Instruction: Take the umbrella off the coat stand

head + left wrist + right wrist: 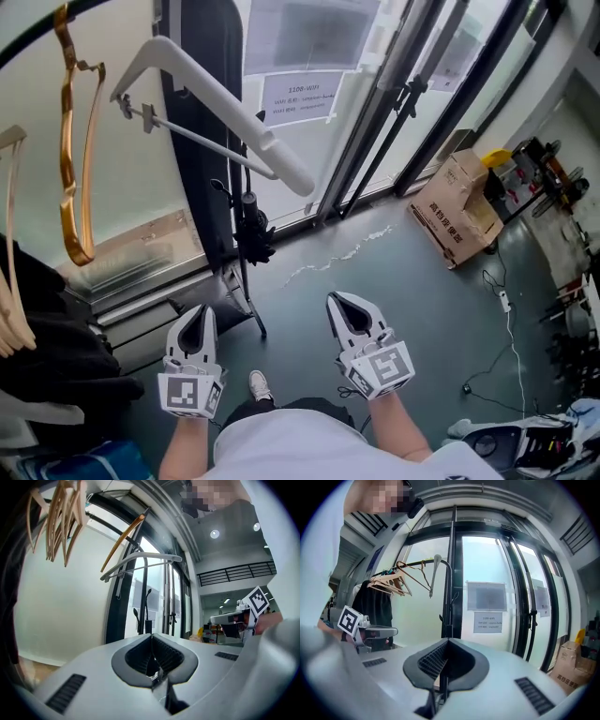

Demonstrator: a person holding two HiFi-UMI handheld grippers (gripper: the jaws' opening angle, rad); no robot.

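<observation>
A thin black coat stand (246, 281) rises from the grey floor in front of the glass door. It also shows straight ahead as the stand's pole (145, 616) in the left gripper view and the same pole (449, 606) in the right gripper view. A dark bundle (255, 234) hangs on it partway up; it looks like a folded umbrella, though I cannot tell for sure. My left gripper (200, 314) and right gripper (339, 302) are held level, side by side, short of the stand. Both are shut with nothing between the jaws.
A white hanger (216, 103) and a wooden hanger (75, 141) hang from a rail at the upper left, above dark clothes (47, 347). A cardboard box (459, 211) stands at the right by the glass doors. Cables (506, 319) trail over the floor.
</observation>
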